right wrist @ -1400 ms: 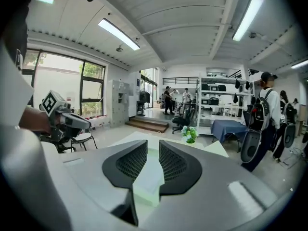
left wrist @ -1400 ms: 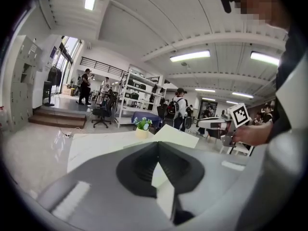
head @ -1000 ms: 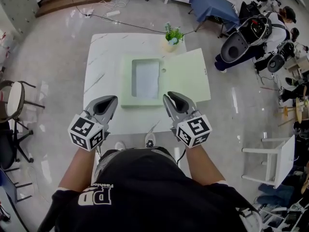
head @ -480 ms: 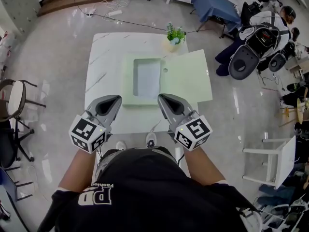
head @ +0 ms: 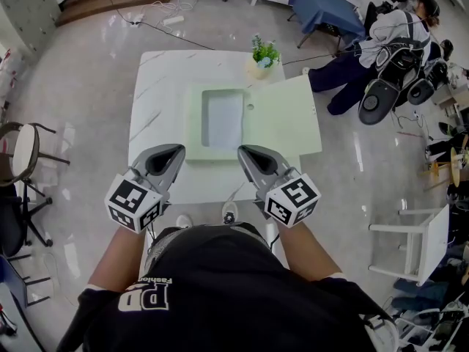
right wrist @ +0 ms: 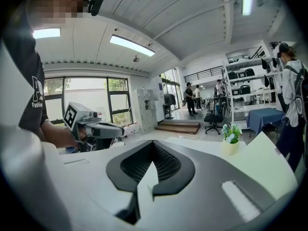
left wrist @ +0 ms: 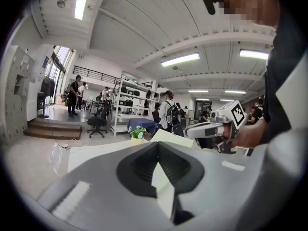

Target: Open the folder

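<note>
Since one second ago the right gripper (head: 243,151) has moved a little to the left, closer to the left gripper (head: 174,149), which keeps almost the same place. Both hang over the near edge of the white marble desk (head: 157,86) and touch nothing.

I count two grippers, one desk, one folder and one plant. In the left gripper view the jaws of the left gripper (left wrist: 156,143) are pressed together at the tips, with nothing between them. In the right gripper view the jaws of the right gripper (right wrist: 153,142) are also together and empty.

On the middle of the desk lies the pale green plastic folder (head: 278,116), already open and flat. It is beyond both grippers and apart from them. Its left leaf has a raised frame around a pale grey rectangular field. Its right leaf is a plain green cover, and its right edge reaches past the right edge of the desk. A small round spot sits on this cover near the fold.

At the far edge of the desk, just behind the folder, stands the small green plant in a pale yellow pot (head: 262,56).
</note>
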The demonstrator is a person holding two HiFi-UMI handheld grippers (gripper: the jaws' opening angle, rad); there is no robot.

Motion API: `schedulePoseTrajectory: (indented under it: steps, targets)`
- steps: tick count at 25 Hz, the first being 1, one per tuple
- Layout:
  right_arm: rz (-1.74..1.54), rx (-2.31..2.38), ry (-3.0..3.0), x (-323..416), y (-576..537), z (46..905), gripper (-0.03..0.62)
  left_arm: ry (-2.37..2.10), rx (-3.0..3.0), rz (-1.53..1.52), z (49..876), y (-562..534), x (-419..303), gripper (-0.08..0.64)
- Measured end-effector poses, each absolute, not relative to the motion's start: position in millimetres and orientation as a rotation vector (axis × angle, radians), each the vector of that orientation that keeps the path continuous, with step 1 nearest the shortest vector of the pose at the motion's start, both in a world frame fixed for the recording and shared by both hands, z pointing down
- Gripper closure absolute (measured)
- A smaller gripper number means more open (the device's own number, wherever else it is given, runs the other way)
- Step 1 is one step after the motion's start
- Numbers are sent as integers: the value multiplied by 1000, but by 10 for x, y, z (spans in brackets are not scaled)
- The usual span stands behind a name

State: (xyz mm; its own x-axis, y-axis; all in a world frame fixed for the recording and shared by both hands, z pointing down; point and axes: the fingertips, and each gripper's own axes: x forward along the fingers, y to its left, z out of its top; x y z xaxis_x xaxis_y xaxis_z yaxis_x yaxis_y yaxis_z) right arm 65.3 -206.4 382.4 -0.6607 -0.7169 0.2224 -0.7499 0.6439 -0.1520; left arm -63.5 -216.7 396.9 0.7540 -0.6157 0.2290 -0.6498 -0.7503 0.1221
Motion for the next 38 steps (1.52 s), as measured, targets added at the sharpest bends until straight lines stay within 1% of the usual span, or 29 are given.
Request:
schedulePoseTrajectory:
  steps: [38]
  targets:
    - [377, 1250, -2694, 819, -2075, 3930, 592, -1002, 2770, 287, 3999, -2179, -489, 509]
